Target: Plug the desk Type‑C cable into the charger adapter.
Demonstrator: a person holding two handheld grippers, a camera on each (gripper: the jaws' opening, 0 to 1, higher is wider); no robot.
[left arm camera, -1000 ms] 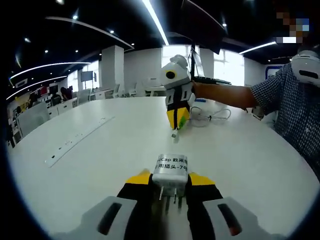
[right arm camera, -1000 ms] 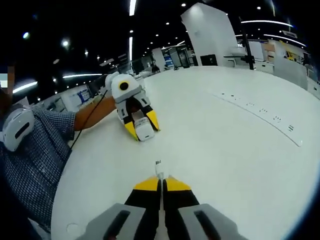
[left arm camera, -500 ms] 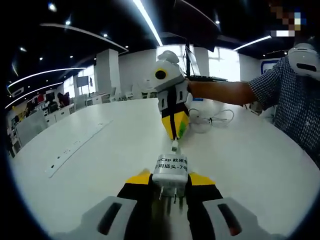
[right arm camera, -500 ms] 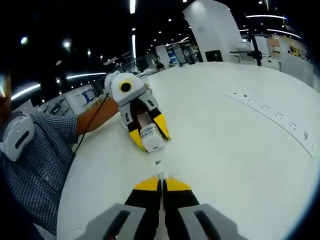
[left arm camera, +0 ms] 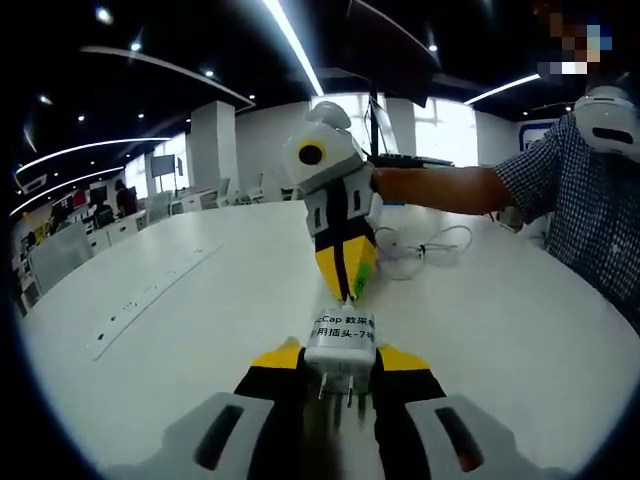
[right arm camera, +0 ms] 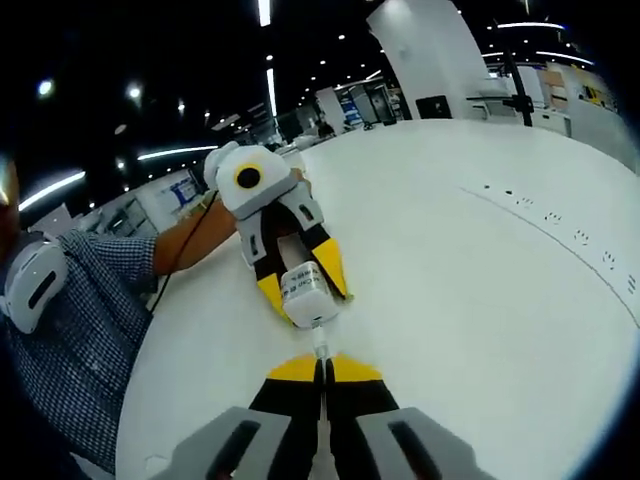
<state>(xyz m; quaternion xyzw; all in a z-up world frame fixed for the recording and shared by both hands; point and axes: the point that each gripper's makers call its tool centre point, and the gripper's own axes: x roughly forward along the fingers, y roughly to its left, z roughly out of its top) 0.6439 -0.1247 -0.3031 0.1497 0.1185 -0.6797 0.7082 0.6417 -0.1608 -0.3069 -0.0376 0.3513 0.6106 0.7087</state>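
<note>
My left gripper [left arm camera: 338,362] is shut on a white charger adapter [left arm camera: 341,340] with printed text on its top; its prongs point back toward the camera. My right gripper [left arm camera: 347,268] comes in from the far side, its yellow tips meeting the adapter's front face. In the right gripper view, my right gripper [right arm camera: 322,367] is shut on the Type-C cable plug [right arm camera: 320,343], whose tip touches the adapter [right arm camera: 303,292] held by the left gripper [right arm camera: 300,290]. The cable's slack [left arm camera: 425,243] lies coiled on the white table [left arm camera: 180,330].
A long white power strip [left arm camera: 150,290] lies along the table's left side and shows again at the right [right arm camera: 560,225]. A person in a checked shirt [left arm camera: 590,200] stands at the table's edge. A monitor [left arm camera: 385,60] stands behind.
The two grippers have closed the gap between them: the right gripper with the plug has come up to the adapter, and the plug tip now meets its face.
</note>
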